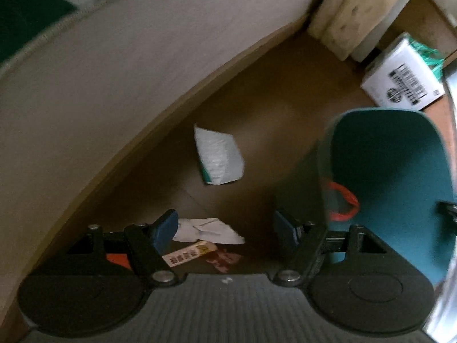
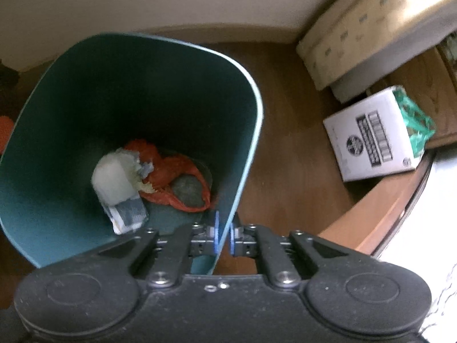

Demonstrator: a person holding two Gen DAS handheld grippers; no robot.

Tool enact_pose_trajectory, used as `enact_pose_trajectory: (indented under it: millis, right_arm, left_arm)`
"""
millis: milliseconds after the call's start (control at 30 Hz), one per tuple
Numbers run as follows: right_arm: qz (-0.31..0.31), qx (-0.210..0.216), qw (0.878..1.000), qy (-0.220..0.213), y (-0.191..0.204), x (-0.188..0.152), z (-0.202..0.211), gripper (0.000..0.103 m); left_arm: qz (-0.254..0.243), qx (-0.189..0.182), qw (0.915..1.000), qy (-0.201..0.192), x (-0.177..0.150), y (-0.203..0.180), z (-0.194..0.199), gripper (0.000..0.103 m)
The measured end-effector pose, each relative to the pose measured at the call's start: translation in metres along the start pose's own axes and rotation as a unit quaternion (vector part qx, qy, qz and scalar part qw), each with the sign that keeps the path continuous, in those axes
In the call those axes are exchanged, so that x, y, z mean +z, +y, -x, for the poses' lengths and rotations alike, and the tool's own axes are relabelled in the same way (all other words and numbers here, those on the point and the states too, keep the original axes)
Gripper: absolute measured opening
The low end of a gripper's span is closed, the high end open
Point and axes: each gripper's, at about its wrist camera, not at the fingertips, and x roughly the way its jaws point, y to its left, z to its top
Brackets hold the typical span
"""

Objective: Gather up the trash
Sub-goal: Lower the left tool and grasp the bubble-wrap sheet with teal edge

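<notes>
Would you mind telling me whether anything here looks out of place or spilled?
Yes: litter lies loose on the wooden floor instead of in the teal bin: a white packet, crumpled white paper, a printed wrapper and a reddish scrap.

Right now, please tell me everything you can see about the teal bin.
The bin is teal, looks like smooth thin plastic, with a rounded-square open mouth and a paler rim. It is over the brown floor, tilted towards the camera. The right gripper is shut on its near wall, one pad inside, one outside. Inside lie an orange bag and a white wrapper.
</notes>
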Motion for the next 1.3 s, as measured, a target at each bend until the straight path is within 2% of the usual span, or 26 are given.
enact_pose_trajectory:
  millis: [133,300,667,733,867,1067,1267,1300]
  right_arm:
    - [-0.014,0.011,1.0,0.016,-0.006,-0.014,-0.007,0.008]
    - [-0.028,0.016,0.999,0.015,-0.013,-0.014,-0.01,0.008]
    - [-0.047,0.026,0.998,0.018,-0.029,-0.01,-0.019,0.008]
    - [-0.052,0.031,0.998,0.02,-0.032,-0.01,-0.021,0.008]
    - [-0.061,0.043,0.997,0.023,-0.036,-0.011,-0.024,0.008]
    - [-0.068,0.059,0.996,0.027,-0.046,-0.014,-0.031,0.008]
    - [-0.071,0.06,0.995,0.027,-0.051,-0.017,-0.037,0.008]
    - [-0.071,0.059,0.995,0.027,-0.05,-0.017,-0.037,0.008]
  left_arm:
    - [0.027,0.0,0.9995,0.017,0.013,0.011,-0.045,0.073]
    - [0.058,0.012,0.9977,0.033,0.036,0.02,-0.104,0.073]
    - [0.021,0.028,0.9962,0.079,0.071,-0.013,-0.211,0.073]
    - [0.012,0.042,0.9956,0.082,0.072,-0.02,-0.225,0.073]
    - [-0.012,0.069,0.9934,0.091,0.072,-0.03,-0.247,0.073]
    - [-0.005,0.101,0.9891,0.107,0.071,-0.025,-0.267,0.073]
    - [0.041,0.088,0.988,0.12,0.068,-0.005,-0.267,0.073]
    - [0.049,0.087,0.9878,0.119,0.067,-0.001,-0.266,0.07]
